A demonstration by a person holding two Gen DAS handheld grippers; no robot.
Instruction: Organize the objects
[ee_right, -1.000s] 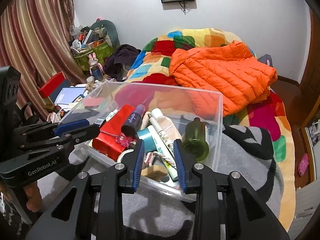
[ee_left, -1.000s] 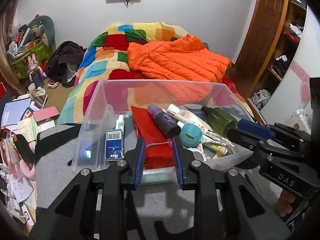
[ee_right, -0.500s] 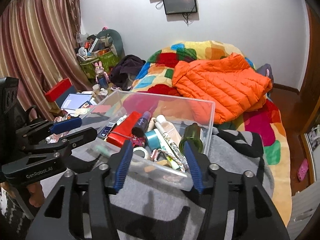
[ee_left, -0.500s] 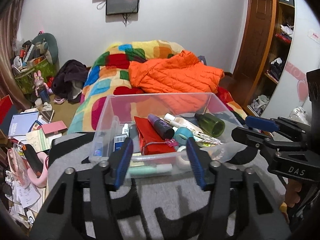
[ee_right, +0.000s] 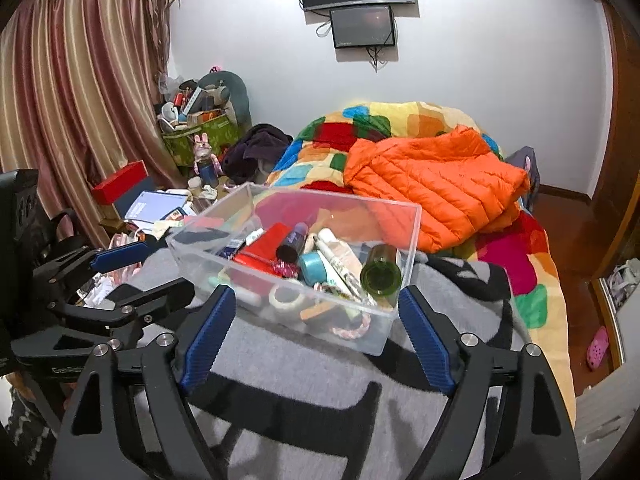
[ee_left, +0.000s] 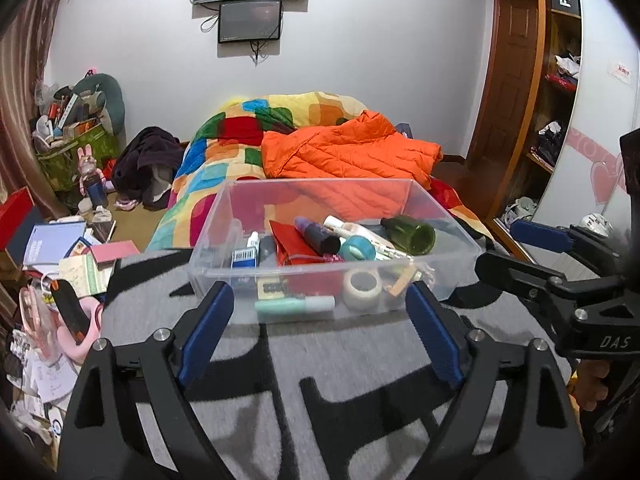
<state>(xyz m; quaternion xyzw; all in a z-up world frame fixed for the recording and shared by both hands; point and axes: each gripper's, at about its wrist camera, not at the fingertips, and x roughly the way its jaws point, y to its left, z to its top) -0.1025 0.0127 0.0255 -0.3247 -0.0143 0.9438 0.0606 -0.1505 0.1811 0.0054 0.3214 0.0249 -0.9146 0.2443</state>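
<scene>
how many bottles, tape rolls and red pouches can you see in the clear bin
Bottles: 2, the green bottle and the purple bottle
Tape rolls: 2, the teal roll and the white roll
Red pouches: 1, the red pouch
Total: 5, all in the clear bin

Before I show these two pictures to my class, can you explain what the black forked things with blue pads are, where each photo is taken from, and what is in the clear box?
There is no robot here. A person holds a two-finger gripper in each hand, with a fisheye camera on each looking along its fingers. One picture is from the left gripper, the other from the right gripper. Each also shows in the other's view. Both stand with jaws wide open, holding nothing.

Ahead, on a grey patterned blanket, sits a clear plastic bin. Inside lie a green bottle, a red pouch, a teal tape roll, a white tape roll and tubes. An orange puffer jacket lies on the bed behind.
</scene>
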